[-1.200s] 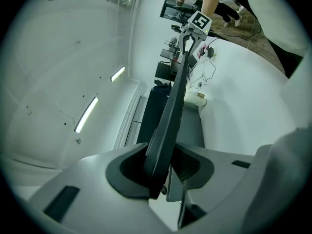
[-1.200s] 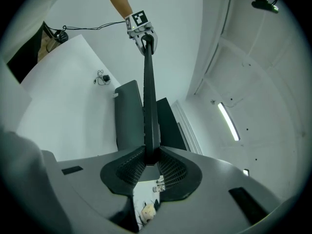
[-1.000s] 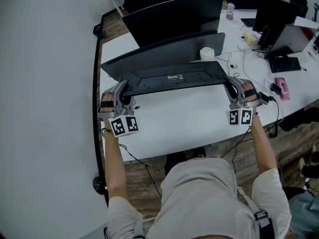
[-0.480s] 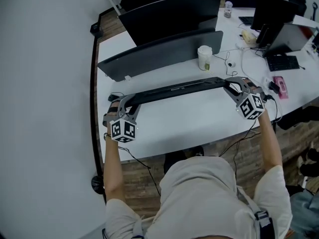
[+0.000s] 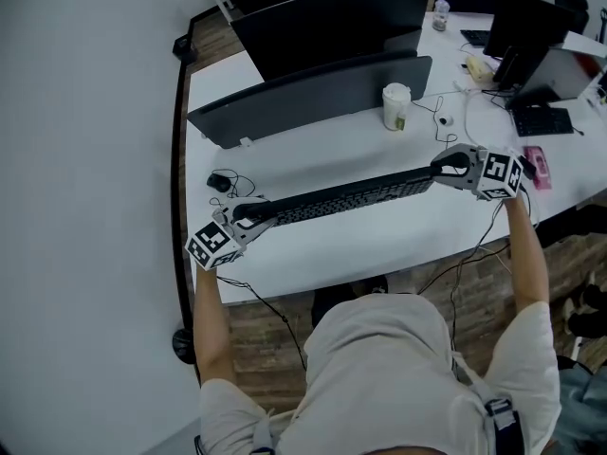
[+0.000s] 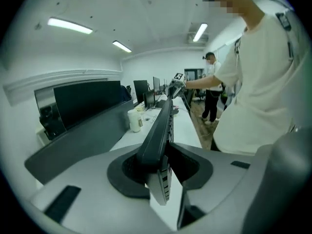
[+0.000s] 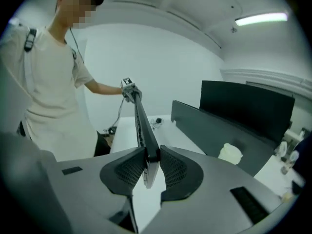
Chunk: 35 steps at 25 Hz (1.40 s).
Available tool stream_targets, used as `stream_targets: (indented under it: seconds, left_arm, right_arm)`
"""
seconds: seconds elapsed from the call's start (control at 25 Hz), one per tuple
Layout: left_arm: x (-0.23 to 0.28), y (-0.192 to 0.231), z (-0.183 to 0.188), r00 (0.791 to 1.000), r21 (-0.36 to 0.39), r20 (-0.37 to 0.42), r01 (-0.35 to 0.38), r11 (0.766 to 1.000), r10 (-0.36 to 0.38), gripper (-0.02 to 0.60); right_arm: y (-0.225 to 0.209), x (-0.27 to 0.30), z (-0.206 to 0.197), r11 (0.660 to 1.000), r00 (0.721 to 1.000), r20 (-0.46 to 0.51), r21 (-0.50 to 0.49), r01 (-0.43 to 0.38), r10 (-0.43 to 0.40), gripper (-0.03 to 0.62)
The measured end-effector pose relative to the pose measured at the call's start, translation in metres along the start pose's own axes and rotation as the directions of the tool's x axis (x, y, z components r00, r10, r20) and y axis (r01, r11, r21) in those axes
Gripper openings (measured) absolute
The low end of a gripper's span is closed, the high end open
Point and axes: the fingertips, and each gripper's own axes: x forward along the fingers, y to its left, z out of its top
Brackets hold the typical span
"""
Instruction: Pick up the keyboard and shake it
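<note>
Spanning both grippers, the long, thin black keyboard (image 5: 346, 197) is held over the smooth white bench (image 5: 379, 240), its keys facing up. The left gripper (image 5: 248, 214) and right gripper (image 5: 453, 167) clamp its short ends with ribbed pads. Bare benchtop lies beneath, and a cup (image 5: 395, 107) stands well apart.

Arms outstretched, left gripper (image 5: 248, 215) and right gripper (image 5: 453, 165) (jaws clamped) at keyboard (image 5: 346, 197) ends.

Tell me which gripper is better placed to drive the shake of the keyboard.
Right, probably. Both hold the keyboard by its ends, but the right gripper has its jaws pinching the end squarely; in the left gripper it sits slanted across the jaws.
</note>
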Motion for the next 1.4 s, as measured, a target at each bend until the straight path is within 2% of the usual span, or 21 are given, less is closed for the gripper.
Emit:
stream_targets:
  seconds: [0.12,0.24,0.36,0.48,0.6,0.72,0.8,0.88,0.96,1.04,1.08,1.12,1.2,1.24,1.32,1.4]
  left_arm:
    - [-0.002,-0.004,-0.012,0.996,-0.149,0.078,0.064,0.987,-0.053,0.130]
    - [-0.004,-0.009,-0.023,0.981,-0.274,0.179,0.127,0.953,-0.080,0.127]
    - [-0.007,-0.012,-0.031,0.952,-0.387,0.296,0.193,0.901,-0.077,0.126]
    - [-0.010,-0.008,-0.036,0.909,-0.495,0.417,0.234,0.837,-0.008,0.120]
    - [-0.007,-0.009,-0.045,0.870,-0.563,0.491,0.268,0.782,0.055,0.118]
    - [0.000,-0.012,-0.060,0.832,-0.638,0.540,0.306,0.707,0.127,0.118]
    - [0.009,-0.008,-0.074,0.807,-0.699,0.558,0.333,0.633,0.193,0.118]
    - [0.024,-0.010,-0.088,0.789,-0.750,0.565,0.371,0.548,0.240,0.118]
    - [0.036,-0.017,-0.104,0.797,-0.791,0.543,0.379,0.480,0.265,0.118]
    - [0.046,-0.025,-0.117,0.814,-0.821,0.512,0.370,0.435,0.275,0.118]
    - [0.051,-0.029,-0.120,0.814,-0.825,0.513,0.381,0.416,0.272,0.117]
    - [0.056,-0.034,-0.121,0.809,-0.826,0.522,0.401,0.396,0.269,0.115]
    - [0.064,-0.037,-0.126,0.807,-0.834,0.525,0.425,0.353,0.269,0.115]
    - [0.069,-0.037,-0.130,0.810,-0.841,0.519,0.427,0.332,0.272,0.114]
    - [0.078,-0.036,-0.141,0.823,-0.860,0.496,0.422,0.287,0.277,0.114]
    - [0.084,-0.036,-0.154,0.840,-0.883,0.463,0.411,0.226,0.283,0.114]
  right_arm:
    - [-0.001,0.003,0.004,0.989,0.989,0.146,0.138,-0.059,0.039,0.117]
    - [-0.003,0.008,0.006,0.969,0.967,0.252,0.230,-0.096,0.036,0.118]
    - [-0.006,0.011,0.008,0.936,0.931,0.365,0.321,-0.143,0.017,0.118]
    - [-0.013,0.020,0.000,0.889,0.900,0.434,0.425,-0.173,-0.032,0.120]
    - [-0.018,0.029,-0.013,0.827,0.871,0.484,0.523,-0.208,-0.087,0.121]
    - [-0.021,0.042,-0.032,0.756,0.864,0.487,0.612,-0.233,-0.128,0.123]
    - [-0.021,0.055,-0.050,0.704,0.875,0.463,0.669,-0.239,-0.142,0.124]
    - [-0.019,0.069,-0.074,0.641,0.887,0.430,0.731,-0.232,-0.169,0.126]
    - [-0.015,0.080,-0.098,0.575,0.893,0.401,0.788,-0.222,-0.204,0.129]
    - [-0.012,0.089,-0.122,0.515,0.900,0.367,0.833,-0.205,-0.235,0.133]
    - [-0.010,0.093,-0.135,0.483,0.906,0.343,0.854,-0.192,-0.247,0.135]
    - [-0.007,0.098,-0.146,0.441,0.912,0.314,0.880,-0.177,-0.262,0.135]
    - [-0.001,0.107,-0.166,0.327,0.923,0.250,0.933,-0.150,-0.291,0.135]
    - [-0.003,0.110,-0.174,0.324,0.926,0.233,0.937,-0.131,-0.298,0.136]
    - [-0.009,0.114,-0.184,0.356,0.929,0.203,0.931,-0.084,-0.311,0.135]
    - [-0.011,0.120,-0.192,0.342,0.933,0.157,0.939,-0.039,-0.324,0.137]
